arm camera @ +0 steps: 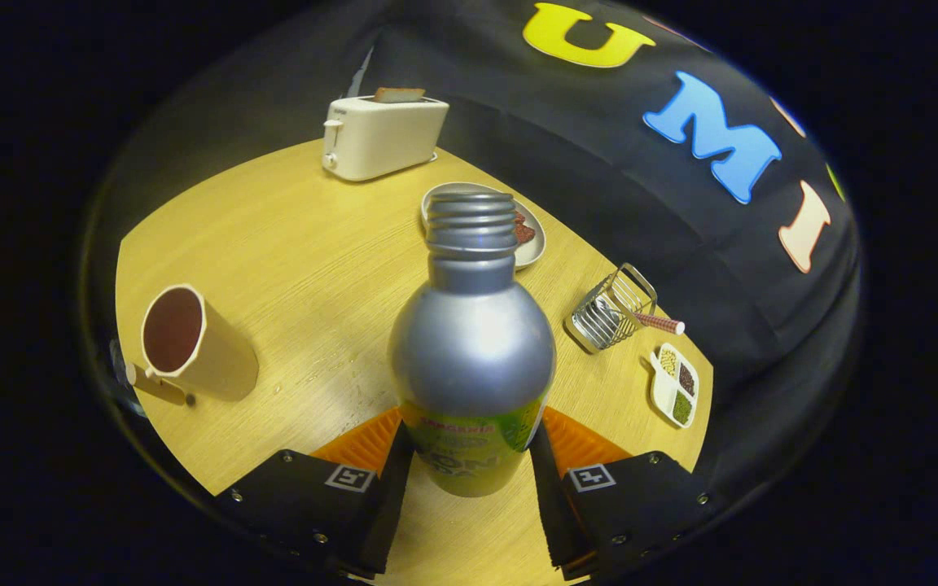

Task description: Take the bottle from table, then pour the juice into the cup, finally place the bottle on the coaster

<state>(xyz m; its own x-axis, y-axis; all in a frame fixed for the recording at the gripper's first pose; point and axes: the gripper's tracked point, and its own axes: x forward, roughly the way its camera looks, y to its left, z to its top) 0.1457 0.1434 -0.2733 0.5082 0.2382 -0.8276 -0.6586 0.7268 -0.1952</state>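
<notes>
A silver metal bottle [471,350] with a green label and an uncapped threaded neck stands upright between my fingers. My gripper [469,456] is shut on its lower body, both fingers pressing the label. An orange ribbed coaster [583,443] lies under and behind the bottle's base, showing on both sides of it; whether the base touches it I cannot tell. A beige cup [192,346] with a handle stands to the left of the bottle on the wooden table [306,252], dark juice visible inside it.
A white toaster [379,134] with a slice in it stands at the table's far side. Beyond the bottle lies a plate [530,236] with food. To the right are a wire slicer [611,309] and a small divided dish [675,384] of grains.
</notes>
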